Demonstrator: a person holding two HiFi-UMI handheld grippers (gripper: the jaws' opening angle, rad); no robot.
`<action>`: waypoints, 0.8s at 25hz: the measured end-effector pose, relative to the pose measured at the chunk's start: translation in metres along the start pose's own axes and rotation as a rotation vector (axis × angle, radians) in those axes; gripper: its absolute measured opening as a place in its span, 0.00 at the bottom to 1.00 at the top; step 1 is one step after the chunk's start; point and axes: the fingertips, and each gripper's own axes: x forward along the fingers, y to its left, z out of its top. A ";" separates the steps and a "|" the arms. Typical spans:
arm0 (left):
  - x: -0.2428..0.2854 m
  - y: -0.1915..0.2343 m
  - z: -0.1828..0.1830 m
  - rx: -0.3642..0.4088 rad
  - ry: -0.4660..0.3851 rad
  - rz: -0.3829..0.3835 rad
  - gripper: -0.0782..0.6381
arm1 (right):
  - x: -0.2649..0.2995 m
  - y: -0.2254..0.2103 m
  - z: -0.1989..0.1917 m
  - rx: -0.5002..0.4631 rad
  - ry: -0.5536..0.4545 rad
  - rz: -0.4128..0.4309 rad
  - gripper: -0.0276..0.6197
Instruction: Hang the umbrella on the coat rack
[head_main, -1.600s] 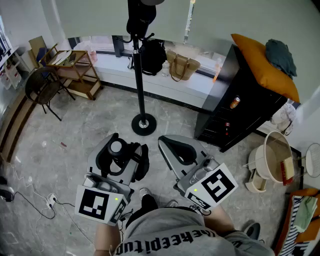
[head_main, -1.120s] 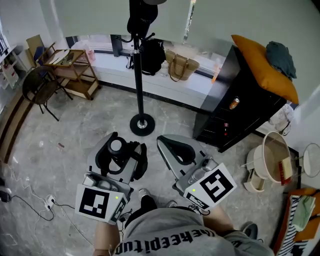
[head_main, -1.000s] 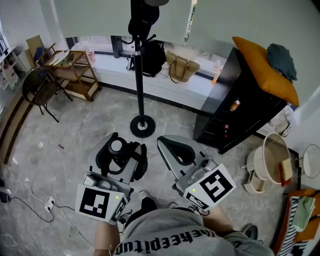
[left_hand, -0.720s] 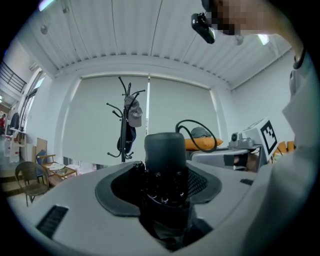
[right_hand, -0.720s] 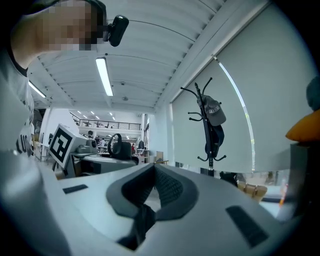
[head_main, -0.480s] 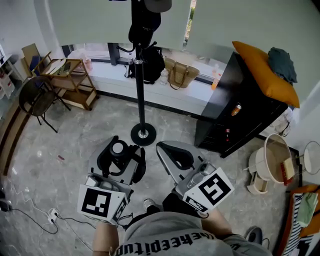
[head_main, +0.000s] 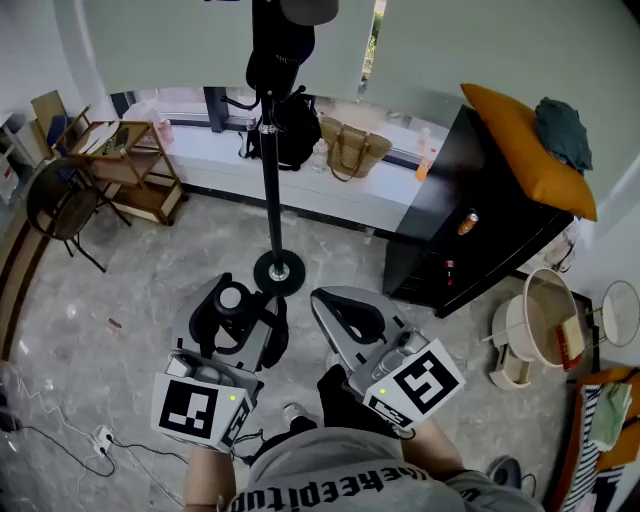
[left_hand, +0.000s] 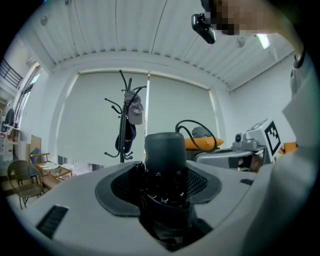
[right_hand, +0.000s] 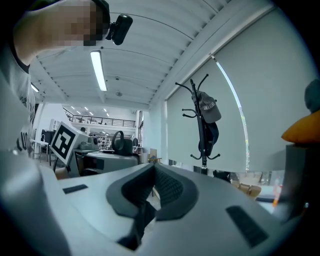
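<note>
A folded black umbrella (left_hand: 164, 165) stands upright between the jaws of my left gripper (left_hand: 164, 200), which is shut on it; its rounded end and rib tips face the camera. In the head view the left gripper (head_main: 235, 305) holds the umbrella (head_main: 232, 298) low and near the person's body. My right gripper (head_main: 345, 312) is beside it, shut and holding nothing, as the right gripper view (right_hand: 150, 195) also shows. The black coat rack (head_main: 268, 160) stands ahead with its round base (head_main: 278, 272) just beyond the grippers. A cap and a dark garment hang near the top of the coat rack (left_hand: 125, 125) (right_hand: 202, 125).
A black cabinet (head_main: 470, 215) with an orange cushion (head_main: 525, 135) stands at the right. Bags (head_main: 350, 150) sit on the window ledge behind the rack. A wooden shelf cart (head_main: 125, 155) and a chair (head_main: 55, 205) are at the left. A white basket (head_main: 545, 320) is far right; cables (head_main: 95, 435) lie on the floor.
The view has shifted towards the coat rack: its base now lies closer to the grippers. Both grippers keep their hold and spacing.
</note>
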 end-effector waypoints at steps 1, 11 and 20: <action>0.004 0.001 0.000 0.001 0.001 0.003 0.46 | 0.002 -0.004 0.000 0.002 0.000 0.004 0.06; 0.059 0.015 0.001 -0.003 0.012 0.053 0.46 | 0.028 -0.060 0.001 0.014 -0.011 0.053 0.06; 0.112 0.028 0.005 -0.009 0.002 0.115 0.46 | 0.055 -0.114 0.004 0.017 -0.019 0.116 0.06</action>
